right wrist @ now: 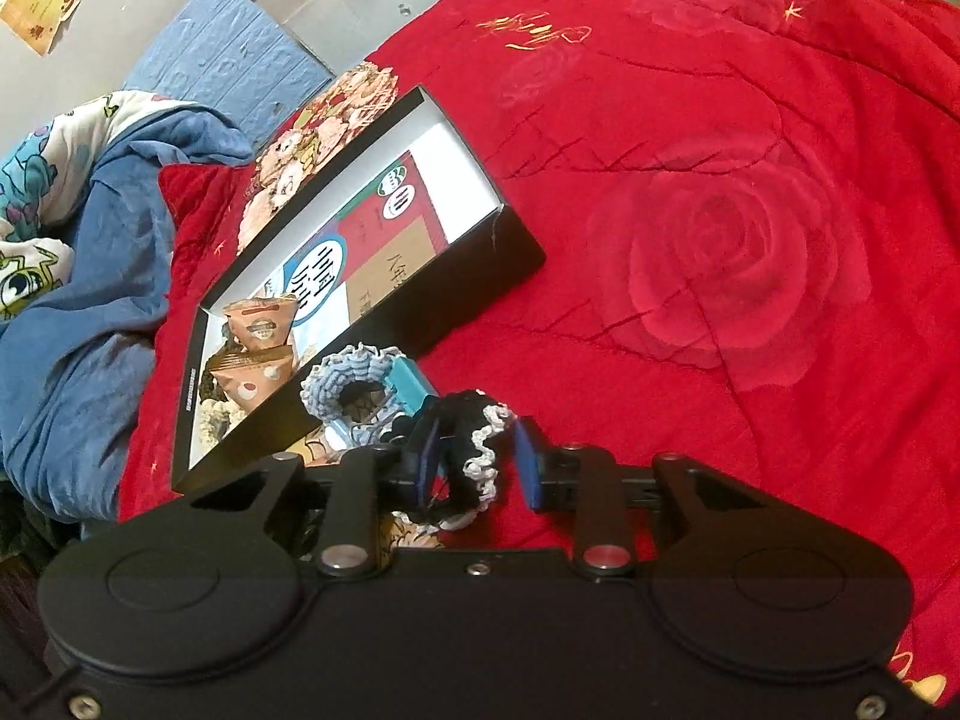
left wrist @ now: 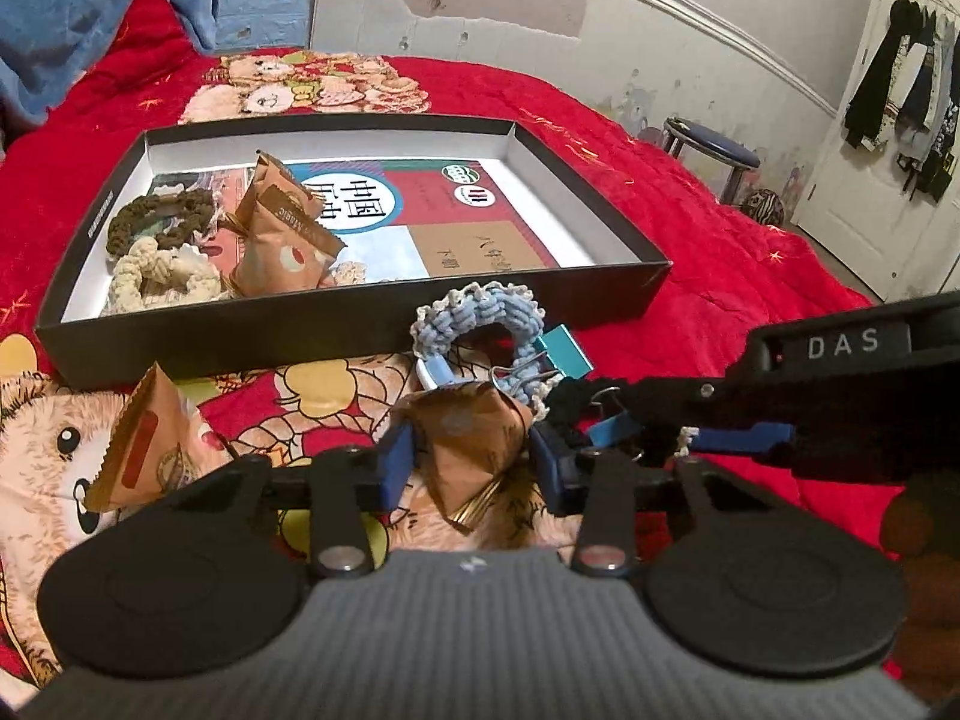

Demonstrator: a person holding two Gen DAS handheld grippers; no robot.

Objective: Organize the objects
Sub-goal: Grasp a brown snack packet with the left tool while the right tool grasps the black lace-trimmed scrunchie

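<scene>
Jaws on the left gripper point(left wrist: 474, 459) are pinched on a brown snack packet point(left wrist: 474, 444) lying on the red blanket point(left wrist: 750, 276) – both blue pads touching it. Right gripper point(right wrist: 474, 459) straddles a black scrunchie with white trim point(right wrist: 474, 450), but the right pad looks just clear of it. Blue scrunchie point(left wrist: 480, 315) sits against the black box point(left wrist: 360, 330), by a teal binder clip point(left wrist: 564, 348).

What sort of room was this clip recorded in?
Most likely a bedroom: the work happens on a bed's red quilt, a blue blanket lies bunched beside it, and clothes hang on a white door.
</scene>
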